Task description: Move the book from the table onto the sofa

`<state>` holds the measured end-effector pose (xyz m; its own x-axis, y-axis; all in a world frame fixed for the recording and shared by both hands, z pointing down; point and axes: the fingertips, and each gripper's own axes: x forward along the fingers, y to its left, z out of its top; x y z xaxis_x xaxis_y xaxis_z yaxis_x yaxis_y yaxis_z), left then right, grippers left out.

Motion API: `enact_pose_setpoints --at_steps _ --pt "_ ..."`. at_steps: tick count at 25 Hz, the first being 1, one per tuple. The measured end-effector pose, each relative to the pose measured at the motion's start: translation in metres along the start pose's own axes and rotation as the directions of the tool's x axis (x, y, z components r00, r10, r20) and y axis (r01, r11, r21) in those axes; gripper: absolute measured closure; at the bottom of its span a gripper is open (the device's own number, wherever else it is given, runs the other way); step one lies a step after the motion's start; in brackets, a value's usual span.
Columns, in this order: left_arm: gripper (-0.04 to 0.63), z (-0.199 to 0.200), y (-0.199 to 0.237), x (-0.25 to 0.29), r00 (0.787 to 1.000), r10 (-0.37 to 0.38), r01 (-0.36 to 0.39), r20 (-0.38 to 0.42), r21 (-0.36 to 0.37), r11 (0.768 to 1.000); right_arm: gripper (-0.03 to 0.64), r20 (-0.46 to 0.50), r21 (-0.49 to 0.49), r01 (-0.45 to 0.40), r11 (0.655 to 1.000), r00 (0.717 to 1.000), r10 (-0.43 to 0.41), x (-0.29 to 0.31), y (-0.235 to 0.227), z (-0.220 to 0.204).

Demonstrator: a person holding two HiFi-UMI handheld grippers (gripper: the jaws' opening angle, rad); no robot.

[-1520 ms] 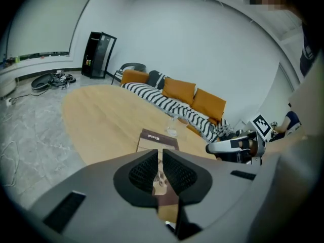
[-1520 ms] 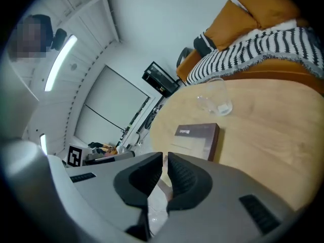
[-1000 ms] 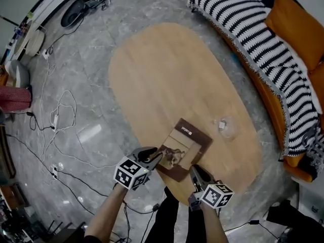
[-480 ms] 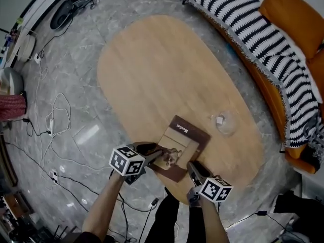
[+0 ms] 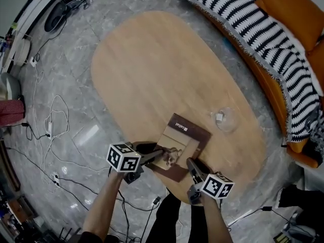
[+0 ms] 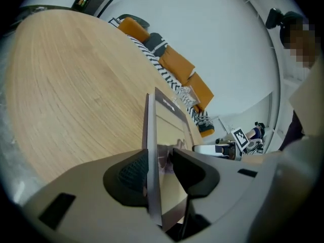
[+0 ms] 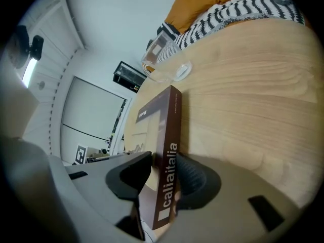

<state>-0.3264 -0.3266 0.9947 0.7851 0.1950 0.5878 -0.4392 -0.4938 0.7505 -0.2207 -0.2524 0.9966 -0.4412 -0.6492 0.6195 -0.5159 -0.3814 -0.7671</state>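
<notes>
The left tool (image 5: 158, 154), lowered within the last second to the 8 o'clock corner of the brown hardcover book (image 5: 185, 135), is opening, its pads astride the cover edge but unclamped. The right tool (image 5: 192, 164) is likewise opening astride the spine at 5 o'clock. The book still lies on the oval wooden bench (image 5: 152, 59), so the lift toward the orange sofa (image 5: 289, 4) at 2 o'clock awaits a grip.

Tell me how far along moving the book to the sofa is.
Nothing finished: the book lies on the table, not the sofa. In hand: left tongs and right tongs straddle its near edges, jaws opening, not clamped. Left: grip, lift, carry to the sofa.
</notes>
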Motion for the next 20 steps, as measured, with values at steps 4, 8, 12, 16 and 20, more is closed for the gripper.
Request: enact_pose_setpoints --at_steps 4,8,12,16,20 --pt "0.449 0.001 0.001 -0.002 1.0 0.019 -0.019 0.02 0.004 1.0 0.455 0.006 0.013 -0.007 1.0 1.0 0.006 0.0 0.001 0.0" --pt "0.469 0.002 -0.001 -0.004 0.999 0.037 -0.037 0.024 0.013 0.999 0.466 -0.001 0.014 0.002 1.0 1.0 -0.002 0.0 -0.001 0.0" --pt "0.472 0.001 -0.008 -0.009 0.998 0.043 -0.043 0.034 0.006 0.999 0.477 -0.003 0.012 -0.007 1.0 1.0 0.007 -0.006 0.004 0.004" --pt "0.474 0.007 -0.02 -0.018 0.997 0.048 -0.048 0.061 -0.009 0.999 0.483 -0.02 -0.015 -0.037 0.999 0.999 0.036 -0.015 0.019 0.011" --pt "0.474 0.01 -0.042 -0.035 0.994 0.06 -0.057 0.095 -0.035 0.998 0.486 -0.046 -0.057 -0.063 0.996 0.997 0.06 -0.032 0.038 0.019"
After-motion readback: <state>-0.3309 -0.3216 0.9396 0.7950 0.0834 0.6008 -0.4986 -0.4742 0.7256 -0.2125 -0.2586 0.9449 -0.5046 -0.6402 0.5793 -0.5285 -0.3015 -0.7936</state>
